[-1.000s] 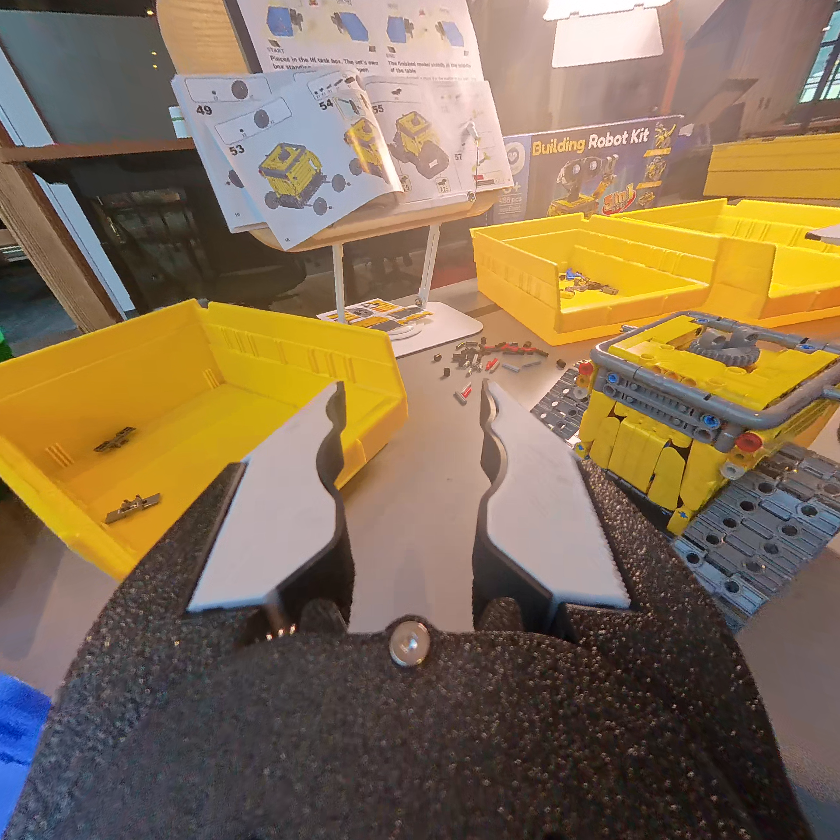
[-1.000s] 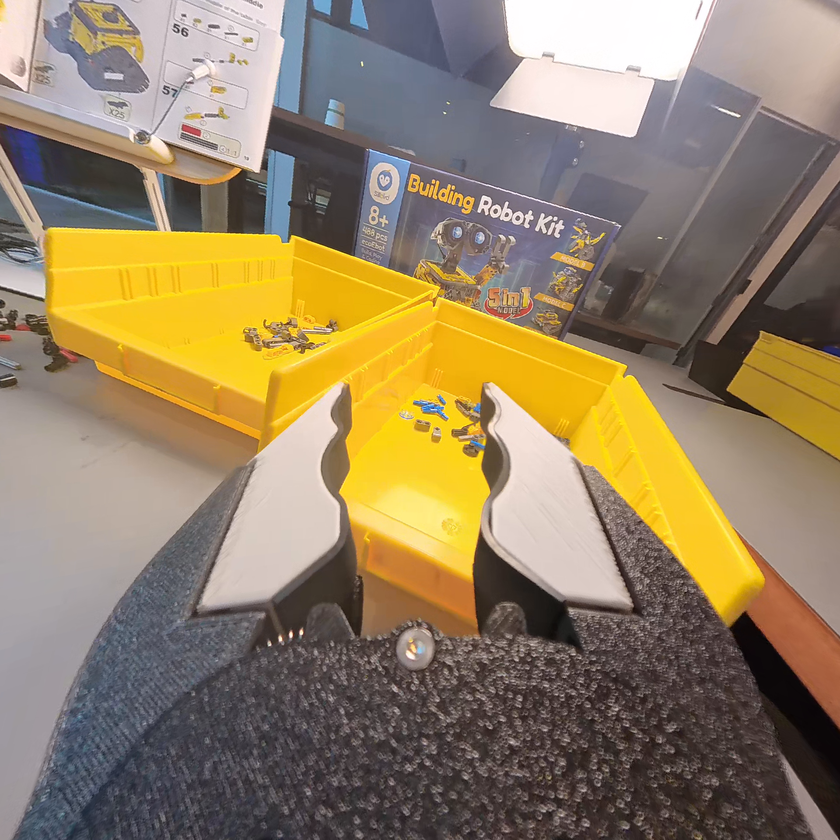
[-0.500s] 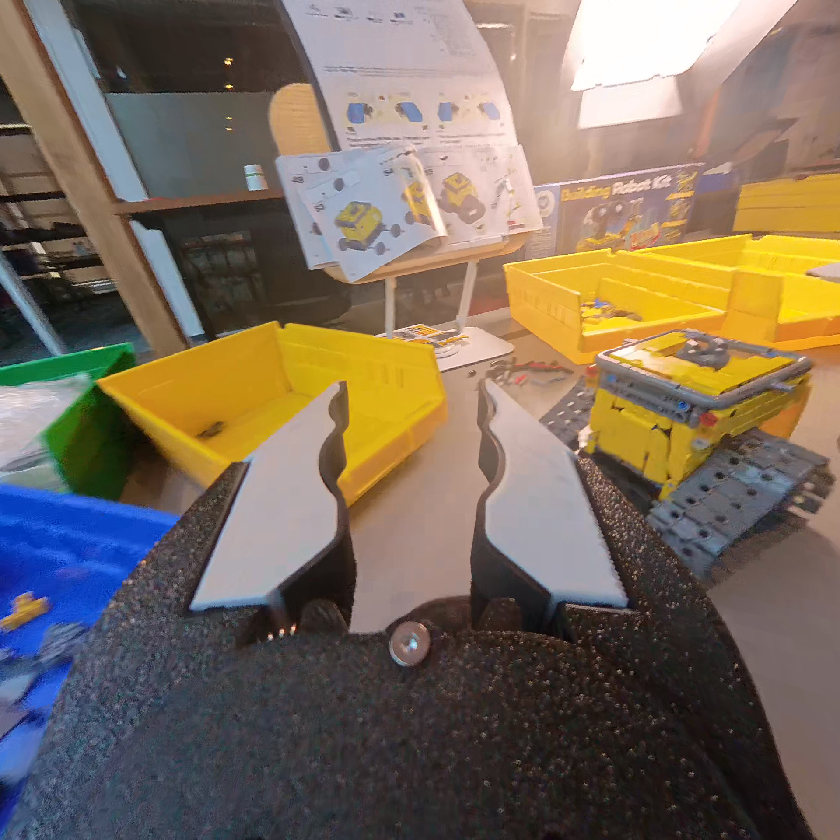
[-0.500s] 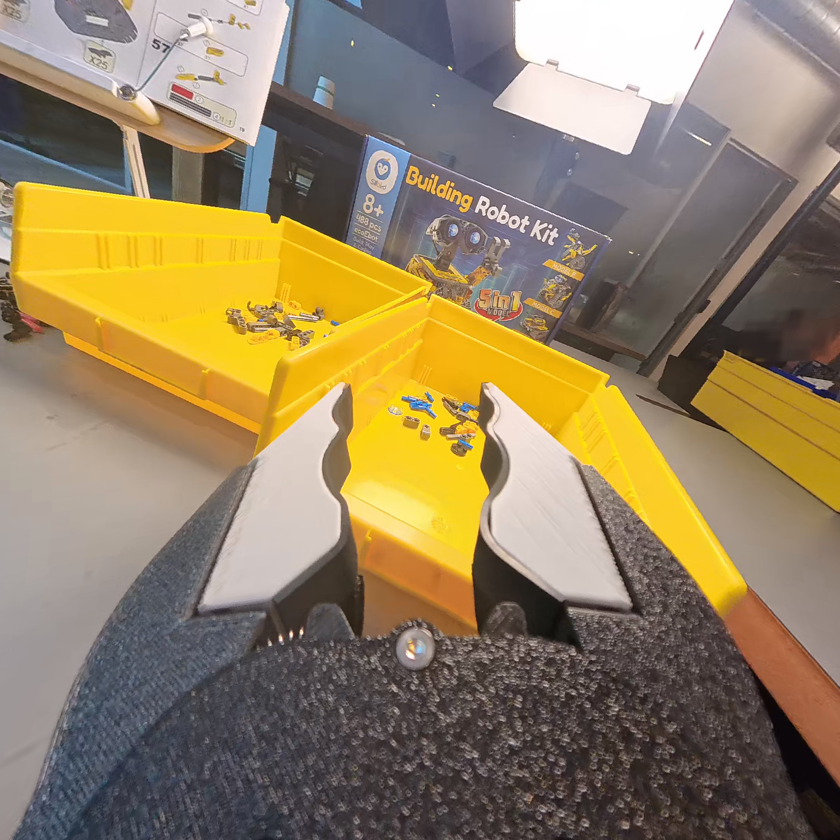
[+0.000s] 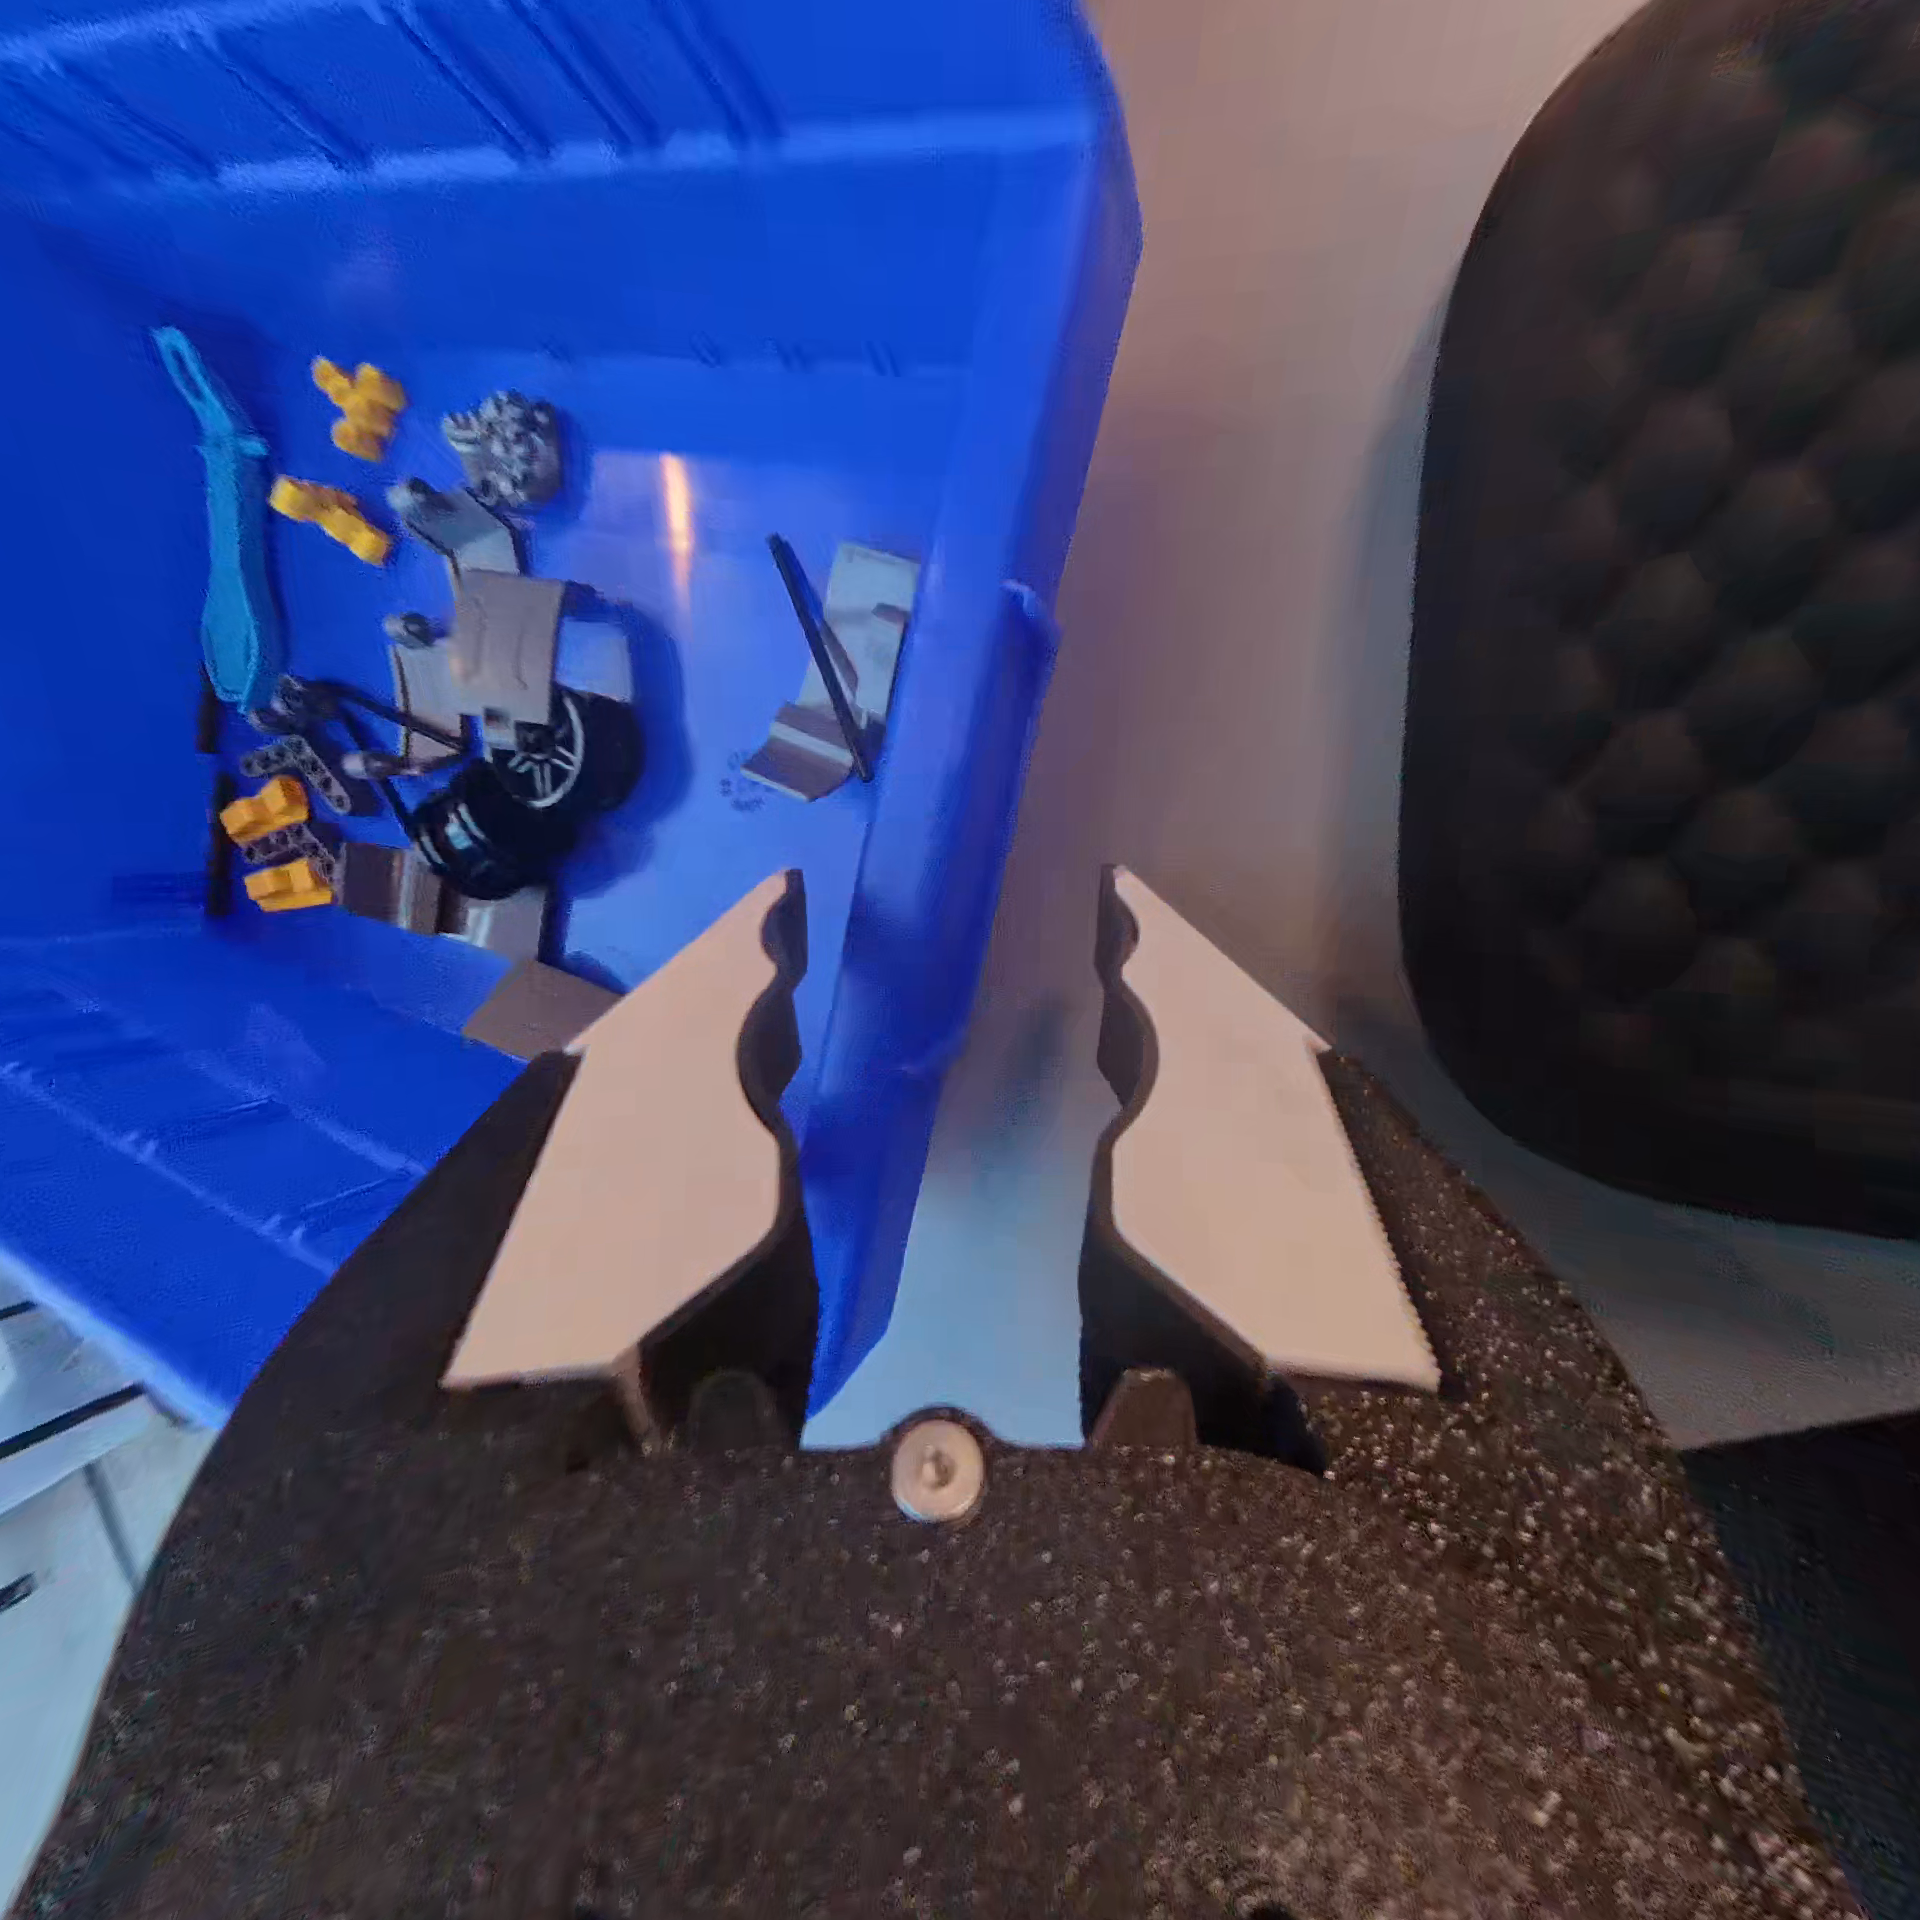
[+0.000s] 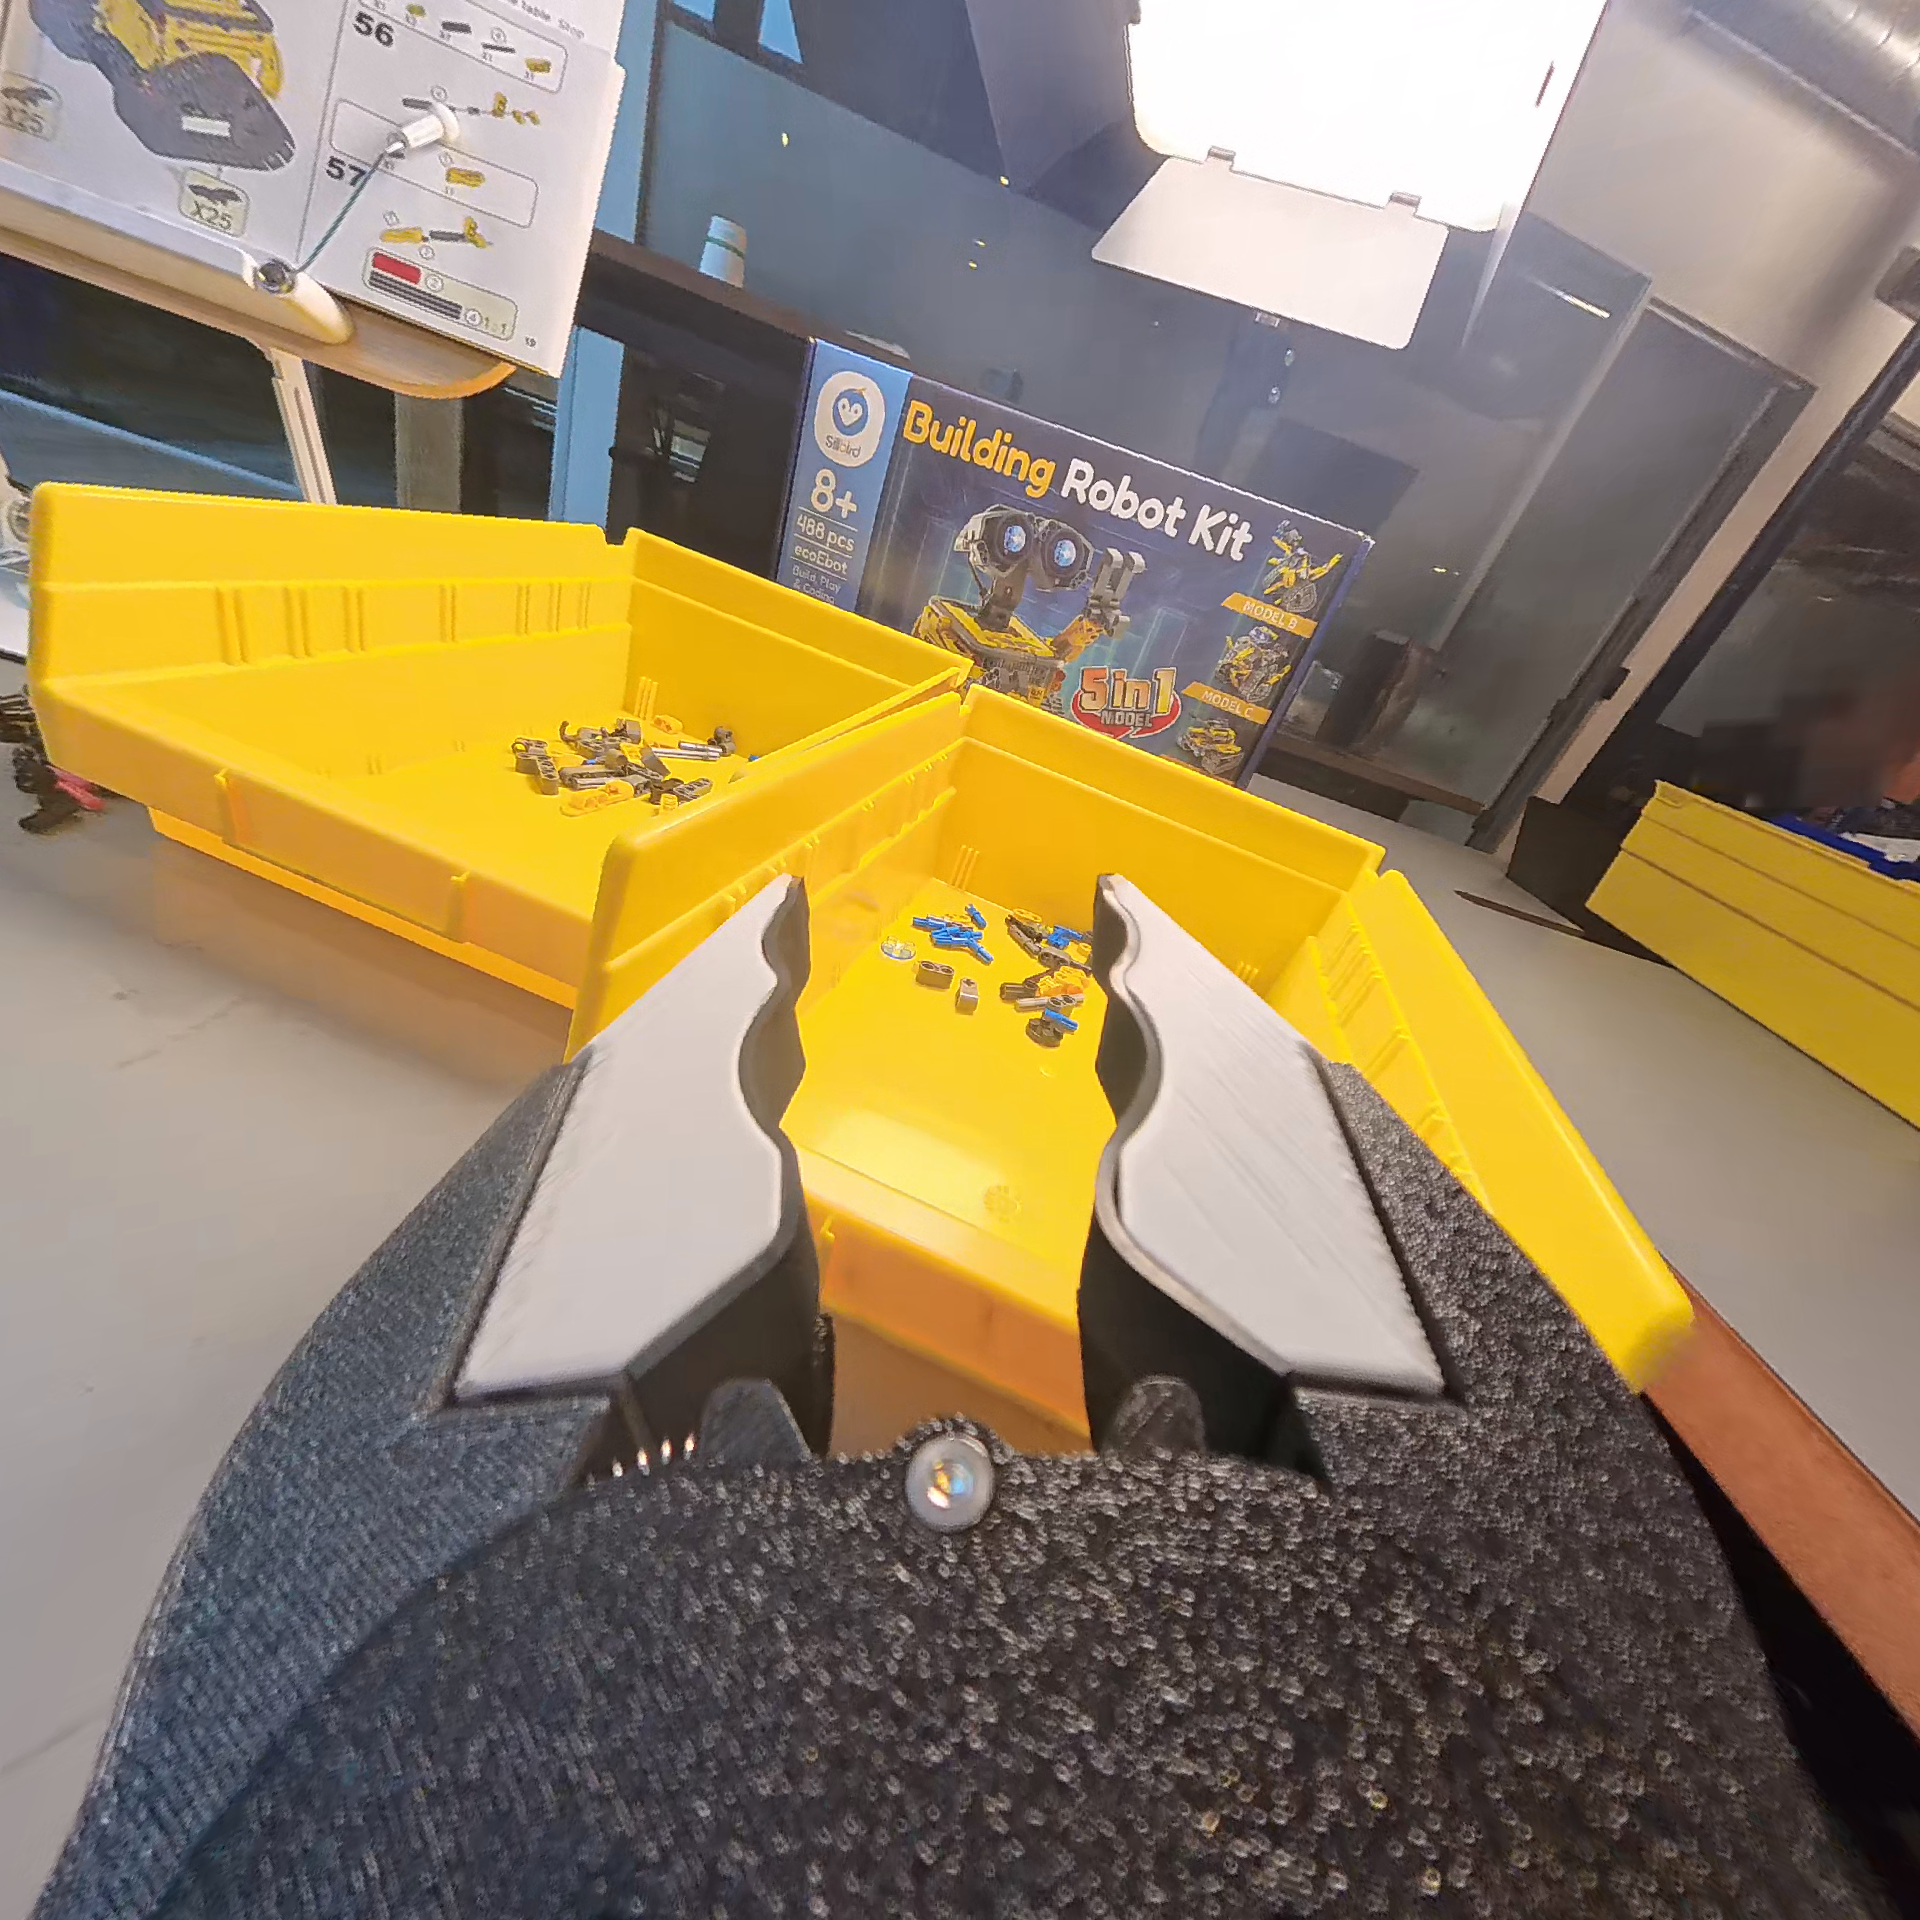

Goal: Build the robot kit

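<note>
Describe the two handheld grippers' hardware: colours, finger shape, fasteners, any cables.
Left gripper: black, speckled, grainy body; two flat pale-grey fingers with black wavy inner edges, the right finger's outer edge finely serrated; one silver screw centred at the base. Right gripper: same build, with a darker grey, woven-looking body, ribbed grey fingers and the same silver screw. No cables, markings or sleeves show.

At the upper left of the left wrist view, a vivid blue bin (image 5: 997, 436) holds orange-yellow pieces (image 5: 358, 405), black wheels (image 5: 582, 743) and a light-blue strip (image 5: 234, 540). A black dimpled cushion (image 5: 1683, 644) fills the right. In the right wrist view, bright yellow bins (image 6: 343, 665) hold grey and blue bits (image 6: 956, 930); the kit box (image 6: 1060, 582) behind is dark blue.
</note>
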Demonstrator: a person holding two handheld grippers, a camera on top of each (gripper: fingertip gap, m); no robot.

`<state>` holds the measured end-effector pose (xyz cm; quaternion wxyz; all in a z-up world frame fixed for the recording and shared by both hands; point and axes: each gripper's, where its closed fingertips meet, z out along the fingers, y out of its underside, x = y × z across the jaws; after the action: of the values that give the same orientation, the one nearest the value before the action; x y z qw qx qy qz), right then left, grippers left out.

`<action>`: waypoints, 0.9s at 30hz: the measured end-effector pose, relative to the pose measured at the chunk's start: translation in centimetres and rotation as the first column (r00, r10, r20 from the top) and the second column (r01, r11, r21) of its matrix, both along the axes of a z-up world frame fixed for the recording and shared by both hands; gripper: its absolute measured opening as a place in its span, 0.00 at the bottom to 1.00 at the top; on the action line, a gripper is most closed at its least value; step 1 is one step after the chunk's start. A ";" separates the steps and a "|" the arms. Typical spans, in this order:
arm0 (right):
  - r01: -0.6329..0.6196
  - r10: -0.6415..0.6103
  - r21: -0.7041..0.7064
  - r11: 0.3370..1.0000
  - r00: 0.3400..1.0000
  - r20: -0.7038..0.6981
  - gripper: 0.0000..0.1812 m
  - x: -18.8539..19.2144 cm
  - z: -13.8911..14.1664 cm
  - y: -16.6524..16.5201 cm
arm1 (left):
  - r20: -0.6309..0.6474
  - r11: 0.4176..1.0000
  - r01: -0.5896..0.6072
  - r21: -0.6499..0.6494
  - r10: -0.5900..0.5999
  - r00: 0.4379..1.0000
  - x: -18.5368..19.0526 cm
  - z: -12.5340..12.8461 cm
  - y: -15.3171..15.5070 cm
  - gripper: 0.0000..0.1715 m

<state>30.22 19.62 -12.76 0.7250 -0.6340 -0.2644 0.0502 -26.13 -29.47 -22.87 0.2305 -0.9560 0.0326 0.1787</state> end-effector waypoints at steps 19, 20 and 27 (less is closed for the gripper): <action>-0.020 0.019 -0.003 1.000 0.999 -0.041 0.29 0.4 0.3 -0.2 | 0.060 0.997 0.016 0.081 -0.021 0.998 1.1 3.0 0.1 0.16; -0.016 0.016 -0.001 1.000 0.999 -0.045 0.29 0.5 0.4 -0.3 | 0.043 0.995 0.022 0.094 -0.026 0.999 1.2 3.1 0.2 0.16; -0.007 0.007 -0.011 1.000 1.000 -0.016 0.28 0.1 0.0 0.0 | 0.033 0.999 0.010 0.050 -0.012 0.999 1.6 -0.1 -0.7 0.16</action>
<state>30.37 19.58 -12.73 0.7234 -0.6366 -0.2606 0.0593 -24.50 -30.18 -22.93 0.2558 -0.9525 0.0297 0.1624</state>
